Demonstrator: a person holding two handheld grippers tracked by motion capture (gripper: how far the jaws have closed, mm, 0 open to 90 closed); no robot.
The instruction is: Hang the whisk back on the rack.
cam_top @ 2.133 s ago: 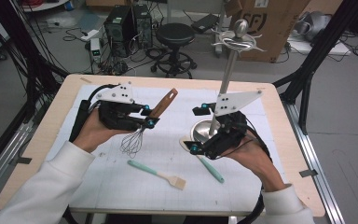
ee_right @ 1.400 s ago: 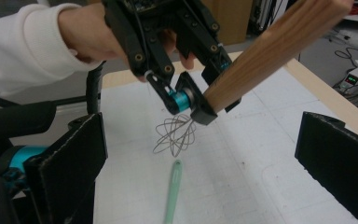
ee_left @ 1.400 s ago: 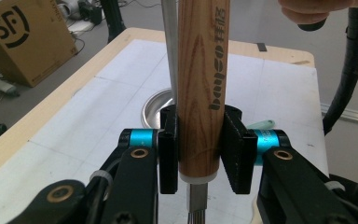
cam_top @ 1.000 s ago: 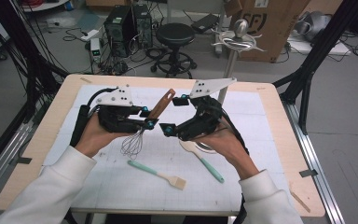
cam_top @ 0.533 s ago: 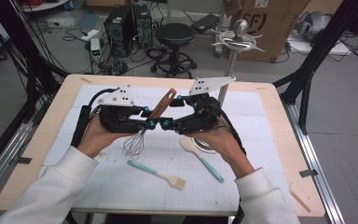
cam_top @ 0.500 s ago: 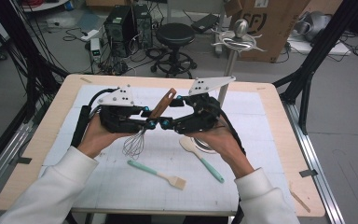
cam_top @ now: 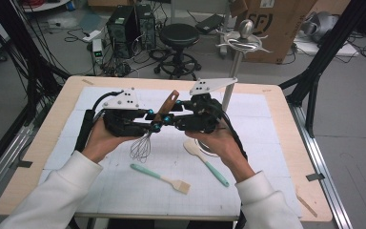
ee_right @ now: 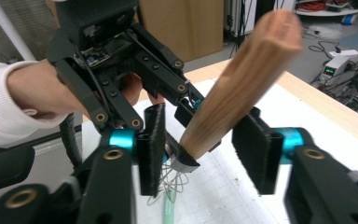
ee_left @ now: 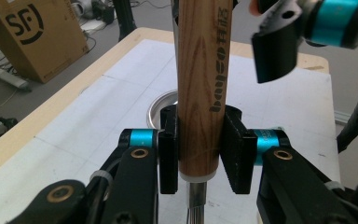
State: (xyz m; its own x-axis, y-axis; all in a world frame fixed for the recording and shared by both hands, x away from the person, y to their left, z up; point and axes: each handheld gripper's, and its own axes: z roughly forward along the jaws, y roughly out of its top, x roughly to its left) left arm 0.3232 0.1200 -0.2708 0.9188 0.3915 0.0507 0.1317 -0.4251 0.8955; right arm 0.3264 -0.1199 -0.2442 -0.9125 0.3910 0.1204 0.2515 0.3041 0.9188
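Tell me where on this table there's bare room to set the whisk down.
Free: the mat's left part, beside the left gripper, and the right part between the stand's pole and the table edge. Crowded: the middle front, where the whisk, teal brush and spatula lie under both hands.

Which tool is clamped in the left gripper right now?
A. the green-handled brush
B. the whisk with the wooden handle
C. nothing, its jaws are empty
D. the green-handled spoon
B: in the left gripper view the left gripper presses both pads against the wooden handle of the whisk, while the brush and the spoon lie on the table.
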